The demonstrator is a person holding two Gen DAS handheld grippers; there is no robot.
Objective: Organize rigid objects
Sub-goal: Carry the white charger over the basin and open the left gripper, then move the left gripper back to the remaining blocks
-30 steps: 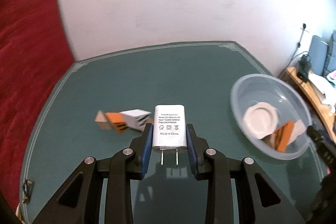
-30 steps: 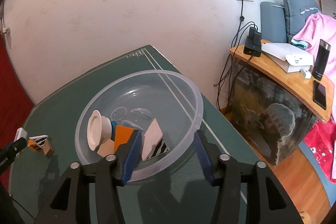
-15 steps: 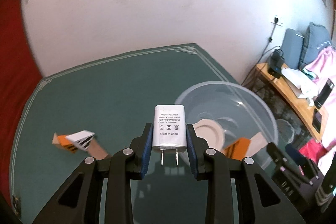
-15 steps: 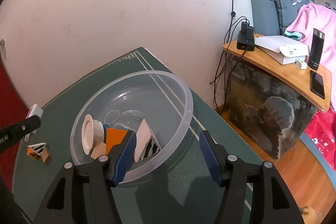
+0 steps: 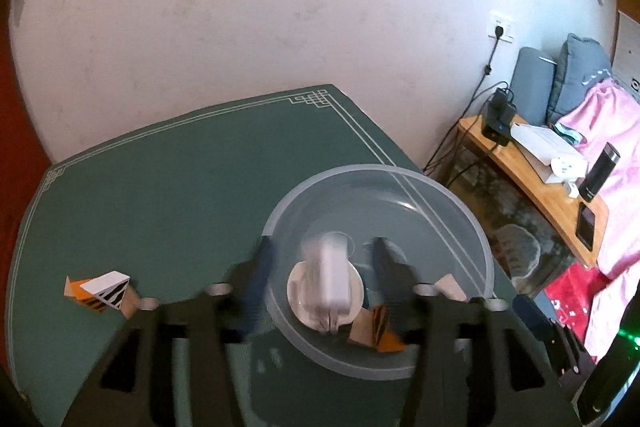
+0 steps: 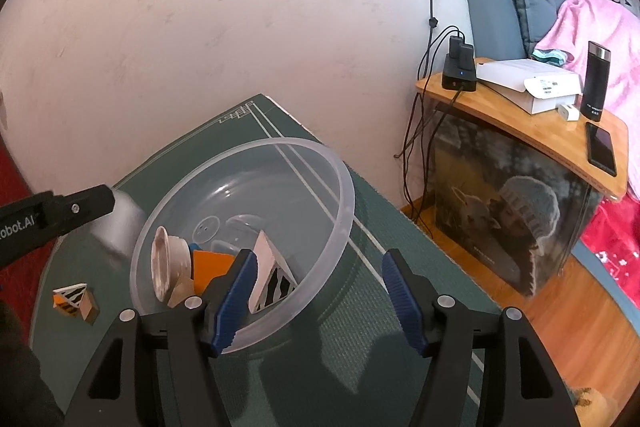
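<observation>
My left gripper (image 5: 320,269) is open above the clear plastic bowl (image 5: 452,199). A white power adapter (image 5: 332,277) is blurred between the spread fingers, free of them, over the bowl. The bowl holds a white round piece (image 6: 166,261) and orange and striped blocks (image 6: 272,279). More striped blocks (image 5: 102,291) lie on the green mat at the left. My right gripper (image 6: 316,297) is open and empty at the bowl's near rim. The left gripper's finger (image 6: 52,215) and the blurred adapter (image 6: 120,223) show in the right wrist view.
The green mat (image 5: 180,179) ends close behind and right of the bowl. A wooden side table (image 6: 532,131) with a charger, box, flask and phone stands to the right. A white wall is behind.
The left gripper moved right over the bowl and opened. The adapter has left its fingers and is dropping, blurred. The right gripper stayed open by the bowl.
</observation>
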